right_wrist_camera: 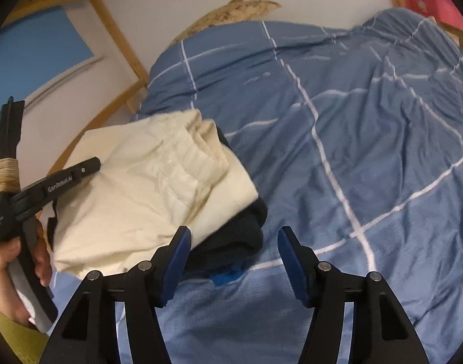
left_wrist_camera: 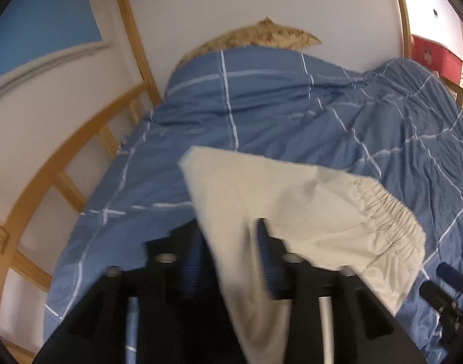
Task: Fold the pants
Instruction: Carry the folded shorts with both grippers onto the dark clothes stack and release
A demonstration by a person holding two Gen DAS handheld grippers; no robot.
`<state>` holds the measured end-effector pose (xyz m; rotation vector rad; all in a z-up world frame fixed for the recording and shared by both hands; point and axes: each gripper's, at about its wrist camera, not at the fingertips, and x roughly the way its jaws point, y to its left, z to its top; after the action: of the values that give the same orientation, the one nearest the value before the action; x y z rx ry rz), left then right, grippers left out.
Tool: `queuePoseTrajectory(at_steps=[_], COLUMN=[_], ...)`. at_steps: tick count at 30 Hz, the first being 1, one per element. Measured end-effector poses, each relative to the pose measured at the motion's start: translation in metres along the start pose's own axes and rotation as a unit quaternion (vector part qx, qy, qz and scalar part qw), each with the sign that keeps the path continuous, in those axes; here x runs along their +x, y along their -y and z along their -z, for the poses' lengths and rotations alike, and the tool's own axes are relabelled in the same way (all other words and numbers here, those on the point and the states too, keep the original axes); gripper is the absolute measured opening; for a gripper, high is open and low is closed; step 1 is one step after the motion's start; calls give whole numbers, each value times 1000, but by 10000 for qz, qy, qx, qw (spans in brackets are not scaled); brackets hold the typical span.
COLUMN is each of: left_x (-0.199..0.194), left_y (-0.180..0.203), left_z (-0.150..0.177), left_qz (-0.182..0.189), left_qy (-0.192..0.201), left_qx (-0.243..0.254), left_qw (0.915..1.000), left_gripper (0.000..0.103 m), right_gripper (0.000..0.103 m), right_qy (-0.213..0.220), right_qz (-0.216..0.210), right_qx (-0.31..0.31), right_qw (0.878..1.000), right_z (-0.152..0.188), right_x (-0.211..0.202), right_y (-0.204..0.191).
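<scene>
The folded cream pants (right_wrist_camera: pixel 146 188) are being gripped by the left gripper (left_wrist_camera: pixel 231 242); the right gripper (right_wrist_camera: pixel 234 242), fingers released, should be steadying the stack.

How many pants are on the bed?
2: cream pants held by the left tool, lying on top; dark pants folded underneath. More may be hidden.

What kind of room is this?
Most likely a bedroom: a bed with a blue checked duvet, a wooden bed frame against the wall, and cream pants being folded on it.
</scene>
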<state>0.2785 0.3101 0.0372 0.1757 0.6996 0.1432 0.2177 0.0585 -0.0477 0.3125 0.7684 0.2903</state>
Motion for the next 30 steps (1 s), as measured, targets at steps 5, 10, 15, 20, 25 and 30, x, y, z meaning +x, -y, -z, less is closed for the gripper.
queuePoseTrajectory(at_steps=[5,10,15,20,25,30], left_x=[-43,-79,-77,-42,-23,-25], left_y=[-13,8,32,40,23,20], left_z=[0,29,56,72,85,87], left_qz=[-32,215,576,598,775,876], left_qy=[361,643,532,-57,-361,-341], left_qx=[-288,47,410,530,96,-96], left_qw=[9989,9977,9961,9968,9963,9955], left_gripper=[65,59,33,22,17,12], right_gripper=[64,64,64,52,42,42], right_qy=[530,586,677,537,161,-188], right_qz=[-119,-600,-861,-1281,-1047,-904], right_qx=[-220,-463,-946,-1354,-1366,-820], right_qw=[9983,9954,9895,9810,9850,9923], right_z=[-15,-33,-38,-41,-40,-40], right_x=[-15,-13,-8,7,35,53], right_y=[-3,-1,-8,-20,-18,2])
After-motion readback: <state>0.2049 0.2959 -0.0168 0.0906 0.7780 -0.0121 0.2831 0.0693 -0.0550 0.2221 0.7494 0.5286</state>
